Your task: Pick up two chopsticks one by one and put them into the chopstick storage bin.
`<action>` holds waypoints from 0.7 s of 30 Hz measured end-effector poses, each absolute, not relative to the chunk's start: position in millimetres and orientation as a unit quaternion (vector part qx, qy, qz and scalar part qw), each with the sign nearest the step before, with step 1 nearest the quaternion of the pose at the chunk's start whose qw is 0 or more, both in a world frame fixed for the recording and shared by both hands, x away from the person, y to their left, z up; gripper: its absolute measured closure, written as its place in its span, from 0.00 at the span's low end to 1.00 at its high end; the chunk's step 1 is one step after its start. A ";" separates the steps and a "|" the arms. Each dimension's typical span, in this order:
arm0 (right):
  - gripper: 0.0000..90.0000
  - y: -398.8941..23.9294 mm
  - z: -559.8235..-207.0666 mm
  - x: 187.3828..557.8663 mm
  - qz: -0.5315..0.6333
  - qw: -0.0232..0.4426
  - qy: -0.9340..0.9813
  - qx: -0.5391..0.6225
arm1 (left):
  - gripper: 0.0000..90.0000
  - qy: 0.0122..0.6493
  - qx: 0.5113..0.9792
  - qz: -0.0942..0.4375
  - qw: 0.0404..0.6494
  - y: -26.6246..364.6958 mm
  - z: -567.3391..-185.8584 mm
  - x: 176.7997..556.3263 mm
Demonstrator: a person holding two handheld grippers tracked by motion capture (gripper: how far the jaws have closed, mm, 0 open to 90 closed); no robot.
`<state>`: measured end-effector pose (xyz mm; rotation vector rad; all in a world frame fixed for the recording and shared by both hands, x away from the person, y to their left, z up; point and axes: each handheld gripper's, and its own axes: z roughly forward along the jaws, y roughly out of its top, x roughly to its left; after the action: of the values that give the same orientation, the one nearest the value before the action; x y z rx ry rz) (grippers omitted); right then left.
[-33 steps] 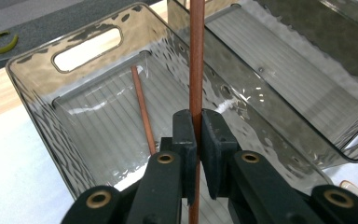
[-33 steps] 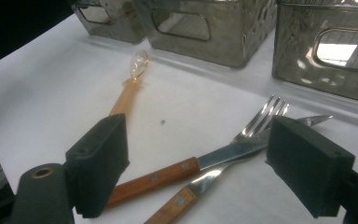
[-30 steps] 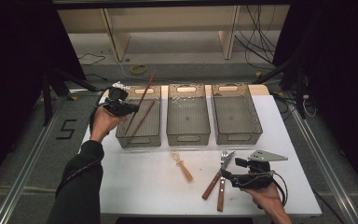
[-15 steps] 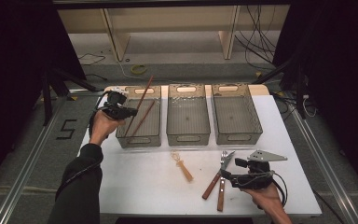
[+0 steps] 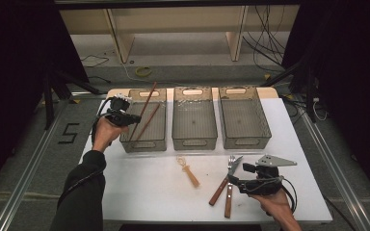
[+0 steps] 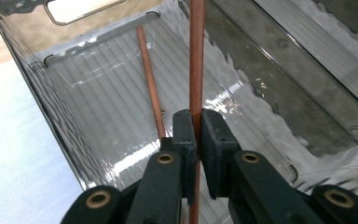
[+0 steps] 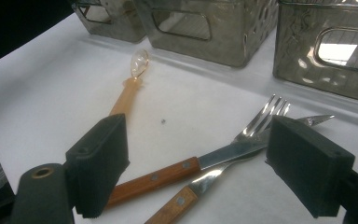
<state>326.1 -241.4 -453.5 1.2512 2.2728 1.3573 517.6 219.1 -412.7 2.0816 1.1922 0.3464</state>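
Observation:
My left gripper (image 5: 125,117) hangs over the left edge of the left grey bin (image 5: 142,145), shut on a reddish-brown chopstick (image 5: 147,98) that slants up past the bin's far end. In the left gripper view, the pads (image 6: 185,133) pinch that chopstick (image 6: 196,60), and a second chopstick (image 6: 149,84) lies on the bin floor (image 6: 98,121). My right gripper (image 5: 235,181) rests low on the table at the near right, jaws open, just right of a wooden-handled knife (image 5: 218,193) and fork (image 5: 228,204). In the right gripper view, the knife (image 7: 168,172) and fork (image 7: 265,116) lie between the open pads (image 7: 98,163).
Three grey bins stand in a row; the middle bin (image 5: 194,139) and right bin (image 5: 245,139) look empty. A clear spoon with an orange handle (image 5: 189,173) lies in front of the middle bin. Cables and shelf legs sit beyond the table's far edge.
The left hand with its chopstick has shifted slightly toward the near side. The right hand has stayed still.

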 end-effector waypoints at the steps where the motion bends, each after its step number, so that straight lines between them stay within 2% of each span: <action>1: 0.24 -241.4 -453.6 326.2 0.461 0.107 0.772 0.425 | 0.93 0.460 0.806 0.133 0.348 219.5 -412.8 517.8; 18: 0.24 -241.7 -453.4 326.3 0.462 0.107 0.771 0.424 | 0.92 0.484 0.797 0.125 0.339 221.0 -423.2 520.9; 21: 0.24 -241.6 -453.3 326.3 0.462 0.107 0.771 0.424 | 0.82 0.490 0.796 0.119 0.334 220.1 -424.5 521.5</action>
<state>326.3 -241.6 -453.3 1.2488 2.2705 1.3598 521.5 220.1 -424.5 2.0781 1.2793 0.3100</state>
